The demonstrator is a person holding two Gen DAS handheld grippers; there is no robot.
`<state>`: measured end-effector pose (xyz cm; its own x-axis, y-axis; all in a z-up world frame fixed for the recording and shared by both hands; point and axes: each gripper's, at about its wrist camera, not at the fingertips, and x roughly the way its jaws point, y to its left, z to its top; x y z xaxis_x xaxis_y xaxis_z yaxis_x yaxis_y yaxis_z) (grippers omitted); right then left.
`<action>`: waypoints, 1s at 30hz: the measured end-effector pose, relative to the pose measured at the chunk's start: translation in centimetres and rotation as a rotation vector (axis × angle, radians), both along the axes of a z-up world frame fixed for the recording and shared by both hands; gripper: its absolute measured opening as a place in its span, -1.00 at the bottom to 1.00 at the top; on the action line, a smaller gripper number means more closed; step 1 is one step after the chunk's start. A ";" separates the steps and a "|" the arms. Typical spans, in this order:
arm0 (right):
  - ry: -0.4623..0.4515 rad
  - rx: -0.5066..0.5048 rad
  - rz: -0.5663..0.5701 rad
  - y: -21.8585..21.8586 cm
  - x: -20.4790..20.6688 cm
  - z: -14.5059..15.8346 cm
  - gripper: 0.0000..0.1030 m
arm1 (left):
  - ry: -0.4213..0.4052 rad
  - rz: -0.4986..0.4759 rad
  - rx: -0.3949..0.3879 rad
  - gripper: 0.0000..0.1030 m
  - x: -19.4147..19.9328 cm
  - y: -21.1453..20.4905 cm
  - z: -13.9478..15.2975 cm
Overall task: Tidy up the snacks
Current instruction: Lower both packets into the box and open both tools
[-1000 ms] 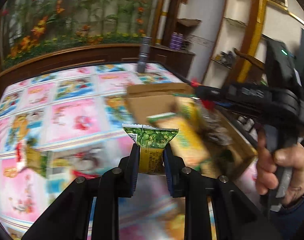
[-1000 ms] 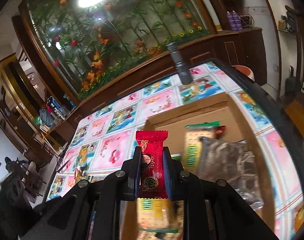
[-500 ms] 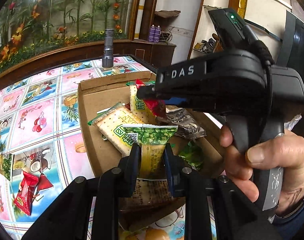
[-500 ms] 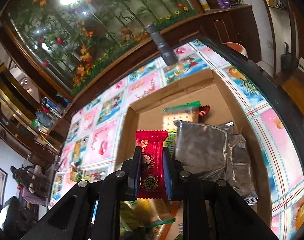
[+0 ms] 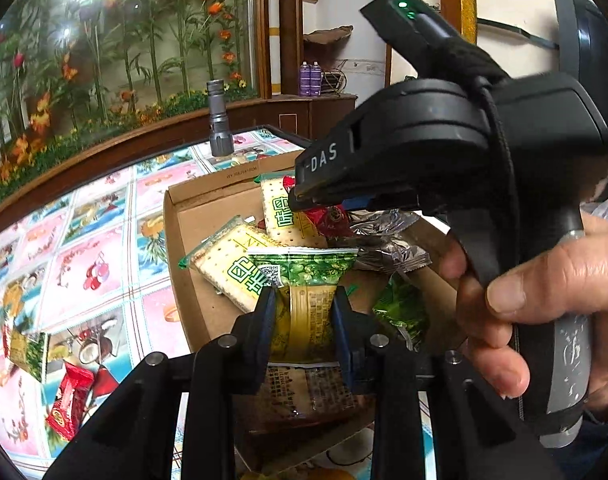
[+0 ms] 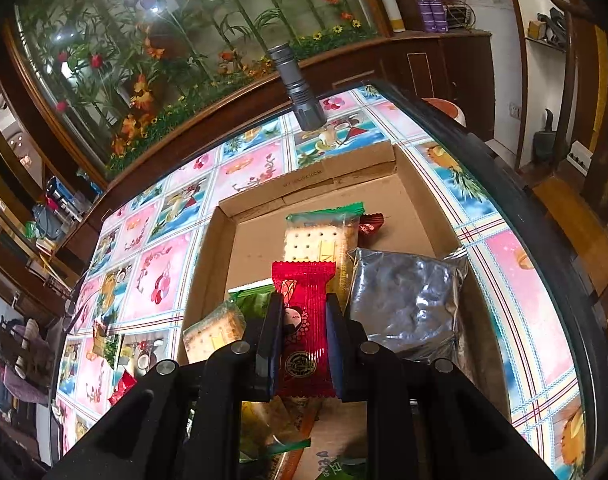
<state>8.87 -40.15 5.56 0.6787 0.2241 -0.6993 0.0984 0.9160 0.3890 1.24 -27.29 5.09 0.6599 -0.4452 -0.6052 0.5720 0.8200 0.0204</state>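
Observation:
My left gripper (image 5: 304, 304) hangs over the cardboard box (image 5: 192, 224) with a green and yellow snack packet (image 5: 304, 268) upright between its pads; its jaws are opening, and the pads still touch the packet. My right gripper (image 6: 300, 316) is shut on a red snack packet (image 6: 304, 284) above the same box (image 6: 256, 248). In the left wrist view the right gripper (image 5: 296, 200) reaches in from the right, held by a person's hand (image 5: 544, 300). Inside the box lie cracker packs (image 5: 232, 268) and a silver pouch (image 6: 404, 304).
A grey flashlight (image 6: 298, 88) stands on the patterned tablecloth beyond the box. A loose red packet (image 5: 68, 404) and a green and yellow one (image 5: 24, 352) lie on the table left of the box. The table's dark edge runs close along the box's right side.
The left gripper has swung right from over the tablecloth to above the box, still carrying the green packet. The right gripper sank slightly toward the box with the red packet.

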 end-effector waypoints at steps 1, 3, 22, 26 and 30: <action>0.001 0.000 0.002 0.0 0.0 0.0 -0.60 | -0.004 0.002 0.003 -0.44 0.1 0.1 0.0; 0.004 -0.008 0.009 0.3 0.0 -0.1 -0.60 | -0.016 0.004 0.014 -0.44 0.0 0.0 -0.1; 0.014 -0.044 0.021 1.0 0.1 -0.1 -0.59 | -0.030 0.010 0.036 -0.44 -0.1 -0.3 -0.2; 0.013 -0.044 0.021 1.1 0.1 -0.1 -0.57 | -0.032 0.009 0.040 -0.44 -0.1 -0.3 -0.1; 0.013 -0.049 0.024 1.2 0.1 -0.2 -0.56 | -0.035 0.008 0.046 -0.43 -0.2 -0.5 -0.1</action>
